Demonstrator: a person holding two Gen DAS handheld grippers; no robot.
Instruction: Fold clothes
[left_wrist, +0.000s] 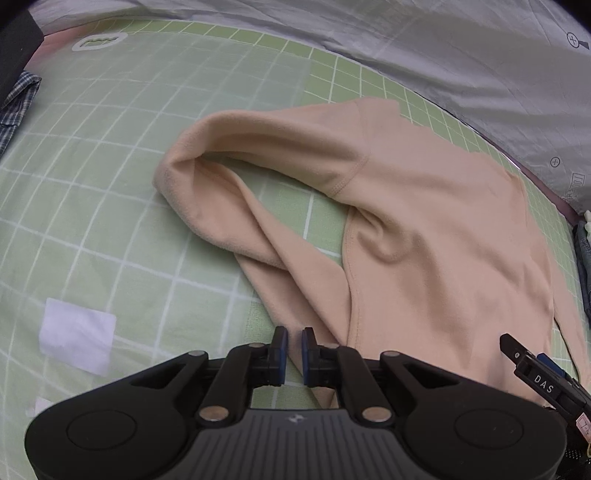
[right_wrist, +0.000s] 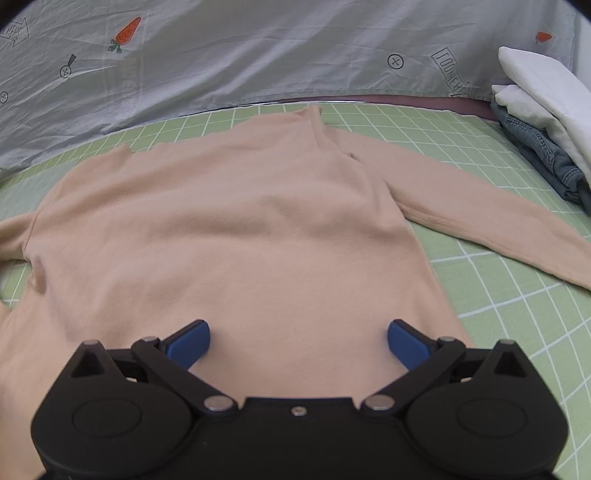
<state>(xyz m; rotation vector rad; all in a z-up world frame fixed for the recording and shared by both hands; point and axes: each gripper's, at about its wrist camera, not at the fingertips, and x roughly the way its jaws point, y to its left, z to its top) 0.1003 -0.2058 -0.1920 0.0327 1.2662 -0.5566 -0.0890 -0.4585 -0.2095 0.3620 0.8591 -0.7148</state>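
Note:
A peach long-sleeved top (right_wrist: 236, 229) lies flat on the green checked sheet (right_wrist: 509, 295), neck toward the far side. Its left sleeve (left_wrist: 236, 206) is bent back in a loop toward the hem; its right sleeve (right_wrist: 491, 218) lies stretched out to the right. My left gripper (left_wrist: 294, 350) is nearly shut with a narrow gap, its tips at the cuff end of the left sleeve; I cannot tell whether it pinches cloth. My right gripper (right_wrist: 298, 343) is open wide above the hem of the top, and it also shows in the left wrist view (left_wrist: 532, 369).
A grey printed sheet (right_wrist: 258, 55) bounds the far side. Folded jeans (right_wrist: 543, 158) with white cloth (right_wrist: 543, 88) on top lie at the right. A checked shirt (left_wrist: 14, 107) lies at the far left. A white patch (left_wrist: 75, 339) lies on the sheet near left.

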